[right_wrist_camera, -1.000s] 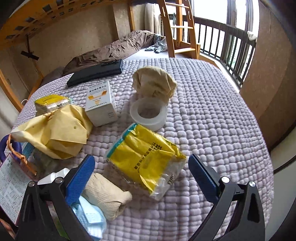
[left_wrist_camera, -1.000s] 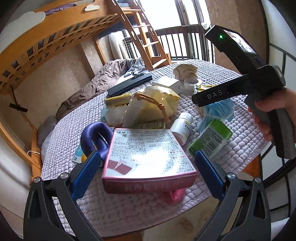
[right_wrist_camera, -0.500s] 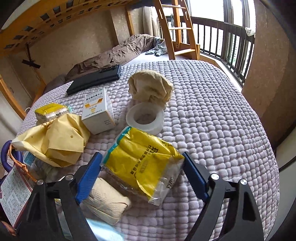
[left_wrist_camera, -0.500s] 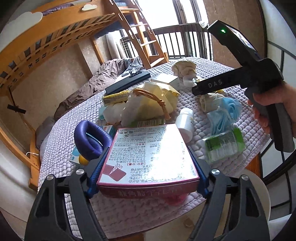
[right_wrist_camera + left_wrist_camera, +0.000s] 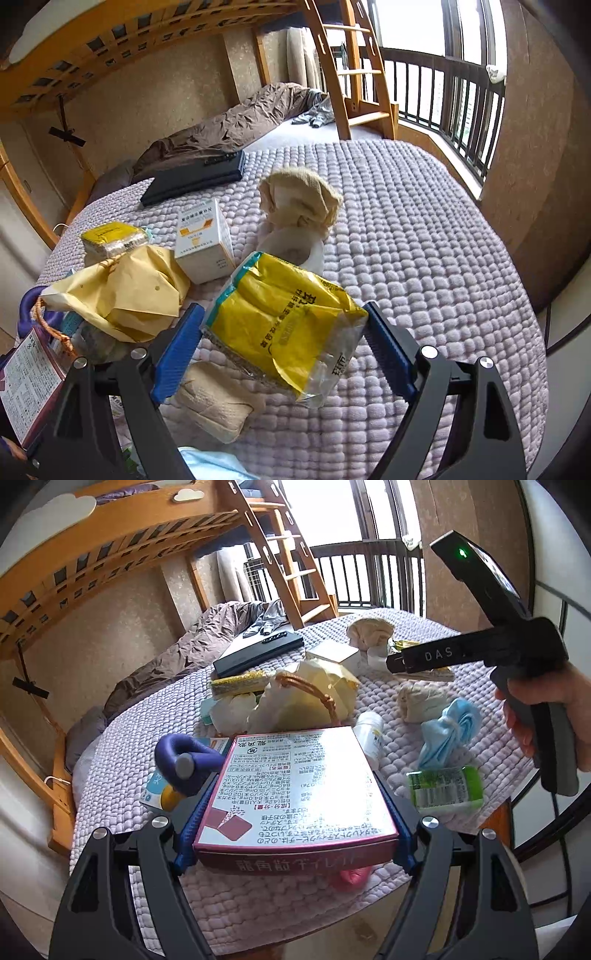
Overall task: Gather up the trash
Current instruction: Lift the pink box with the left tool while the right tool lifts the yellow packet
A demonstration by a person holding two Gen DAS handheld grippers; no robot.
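Note:
A flat pink box (image 5: 291, 812) with white printed text sits between the blue pads of my left gripper (image 5: 294, 777), which is shut on its two sides near the table's front edge. In the right wrist view my right gripper (image 5: 283, 307) is shut on a yellow plastic packet (image 5: 280, 332). The packet hangs a little above the lilac quilted table cover (image 5: 424, 258). In the left wrist view a hand (image 5: 546, 701) holds the right tool's black handle at the right.
Loose items crowd the table: a crumpled beige paper (image 5: 299, 199), a tape roll (image 5: 295, 251), a white carton (image 5: 203, 240), a yellow paper bag (image 5: 125, 295), a blue mask (image 5: 450, 731), a green packet (image 5: 443, 786), a purple ring (image 5: 184, 753). A black case (image 5: 195, 177) lies at the back.
Both grippers' jaws have closed from wide open, the left onto the pink box and the right onto the yellow packet. The packet has risen slightly off the cover.

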